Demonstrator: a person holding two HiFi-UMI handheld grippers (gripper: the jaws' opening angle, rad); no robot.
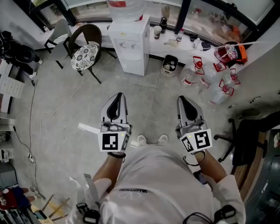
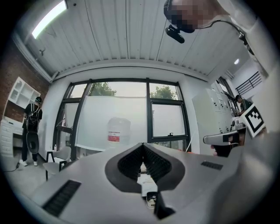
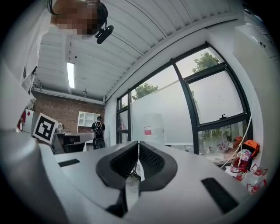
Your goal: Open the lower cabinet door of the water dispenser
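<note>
The white water dispenser stands against the far window wall, with a water bottle on top; its lower cabinet door looks closed. I hold both grippers level, well short of it, over the floor. My left gripper is shut with nothing in it, and so is my right gripper. In the left gripper view the jaws meet at the tips, and the bottle shows far ahead. The right gripper view shows the same: closed tips and the distant bottle.
A chair with a patterned cushion stands left of the dispenser and a small bin right of it. Several empty water jugs lie further right. An office chair is at my right. A cable runs along the floor at left.
</note>
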